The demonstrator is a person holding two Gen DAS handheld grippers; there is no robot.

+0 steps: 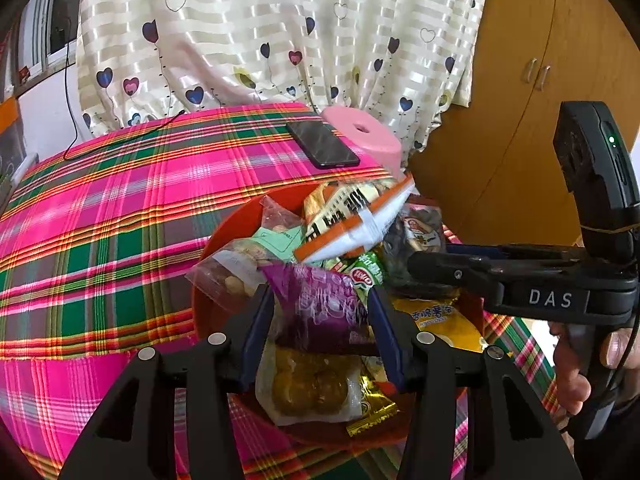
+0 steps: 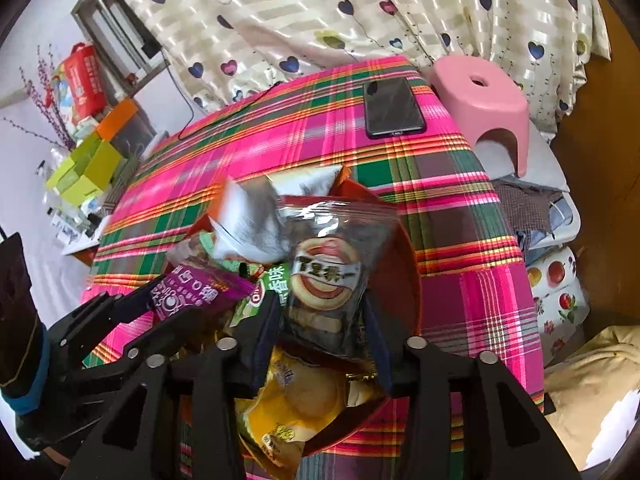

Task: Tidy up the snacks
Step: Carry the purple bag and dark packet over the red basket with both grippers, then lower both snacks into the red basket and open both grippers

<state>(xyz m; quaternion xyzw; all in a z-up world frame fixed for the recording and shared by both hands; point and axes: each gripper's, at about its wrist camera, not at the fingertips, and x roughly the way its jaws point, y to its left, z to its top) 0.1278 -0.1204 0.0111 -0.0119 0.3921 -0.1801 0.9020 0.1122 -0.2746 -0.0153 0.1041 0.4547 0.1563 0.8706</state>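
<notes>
A red bowl (image 1: 199, 312) (image 2: 412, 276) on the plaid cloth is piled with snack packets. My left gripper (image 1: 320, 294) (image 2: 160, 300) is shut on a purple packet (image 1: 320, 308) (image 2: 196, 286), holding it just above the pile. My right gripper (image 2: 323, 310) (image 1: 420, 268) stands open around a dark packet with a round red logo (image 2: 324, 276) (image 1: 416, 236); a gap shows beside each finger. A white and orange packet (image 1: 360, 216) (image 2: 256, 224), a yellow packet (image 1: 440, 320) (image 2: 288, 412), a green packet (image 1: 366, 276) and a clear pack of brown pastries (image 1: 308, 384) lie in the bowl.
A black phone (image 1: 322, 144) (image 2: 394, 108) lies on the pink and green plaid cloth (image 1: 100, 240) behind the bowl, next to a pink stool (image 1: 368, 136) (image 2: 480, 96). A black cable (image 1: 120, 136) runs across the far edge. A heart-print curtain and a wooden cabinet (image 1: 540, 80) stand behind.
</notes>
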